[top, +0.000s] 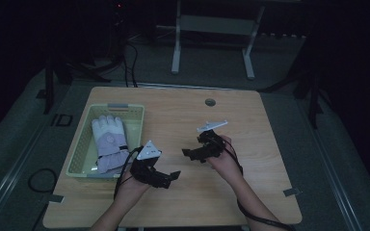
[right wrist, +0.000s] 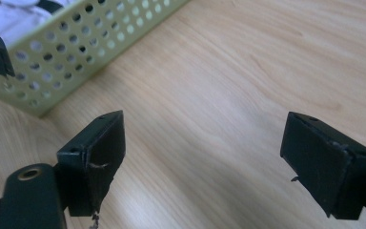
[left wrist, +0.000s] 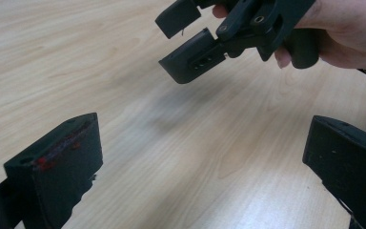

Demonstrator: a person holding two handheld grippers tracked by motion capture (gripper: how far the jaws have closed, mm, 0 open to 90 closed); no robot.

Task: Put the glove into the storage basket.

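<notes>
A white and grey glove [top: 109, 141] lies in a pale green perforated basket [top: 81, 149] on the left of the wooden table [top: 250, 144]. To the right of the basket's near corner, a hand holds my left gripper [top: 168, 178] open, jaws pointing right, nothing between them. My right gripper [top: 192, 147] faces it from the right, open and empty, a short gap away. In the left gripper view, my left gripper [left wrist: 202, 167] stands wide over bare wood, with the right gripper [left wrist: 190, 40] and its hand [left wrist: 348, 38] ahead. In the right gripper view, my right gripper [right wrist: 212, 160] spans bare wood, with the basket [right wrist: 76, 52] and the glove [right wrist: 14, 19] beyond.
A round cable hole [top: 210, 102] sits near the table's far edge. A white desk frame [top: 212, 33] stands on the dark floor behind. Cables [top: 130, 57] trail on the floor at the left. Bare wood stretches to the right of both hands.
</notes>
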